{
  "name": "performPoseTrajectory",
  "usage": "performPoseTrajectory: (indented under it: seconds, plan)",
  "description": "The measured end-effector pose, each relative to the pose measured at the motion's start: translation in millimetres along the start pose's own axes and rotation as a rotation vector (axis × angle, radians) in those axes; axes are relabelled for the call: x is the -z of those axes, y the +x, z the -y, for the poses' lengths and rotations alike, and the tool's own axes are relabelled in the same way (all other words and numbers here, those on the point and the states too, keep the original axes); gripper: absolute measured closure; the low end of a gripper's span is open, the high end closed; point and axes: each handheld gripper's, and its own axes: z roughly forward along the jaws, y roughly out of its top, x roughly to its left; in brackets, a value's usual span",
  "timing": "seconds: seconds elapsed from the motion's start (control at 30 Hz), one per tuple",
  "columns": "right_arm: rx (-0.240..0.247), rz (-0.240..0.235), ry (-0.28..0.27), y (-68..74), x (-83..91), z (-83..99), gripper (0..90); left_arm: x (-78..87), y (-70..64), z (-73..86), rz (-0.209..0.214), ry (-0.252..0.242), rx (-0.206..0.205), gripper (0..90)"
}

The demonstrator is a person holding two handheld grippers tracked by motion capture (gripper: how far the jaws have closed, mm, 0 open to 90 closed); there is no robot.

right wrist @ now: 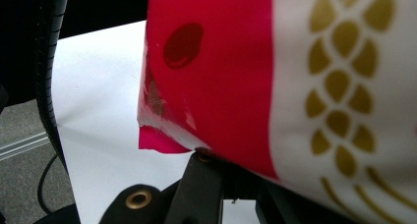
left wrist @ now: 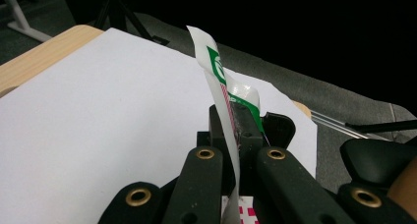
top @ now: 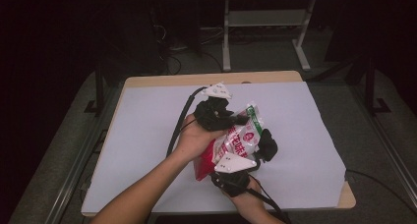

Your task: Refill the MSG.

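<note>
I hold the bag [top: 241,135] up over the middle of the white sheet [top: 142,135], between my two grippers. My left gripper [left wrist: 235,135] has its jaws pinched tight on the bag's far top edge. My right gripper [top: 265,144] sits against the near right side; I cannot tell how its jaws stand.

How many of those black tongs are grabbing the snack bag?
2. The left tongs pinch the bag at its far top edge; the right tongs sit against its right side, near the bottom. Their grip there is mostly hidden.
</note>
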Motion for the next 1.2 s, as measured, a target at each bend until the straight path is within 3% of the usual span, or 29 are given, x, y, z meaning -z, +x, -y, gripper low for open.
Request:
performPoseTrajectory:
  seconds: [1.2]
  plan:
    - [-0.011,-0.031,-0.017,-1.1,-0.3,-0.2,90.0,-3.4,0.1,-2.2,-0.019,0.027,0.021,90.0]
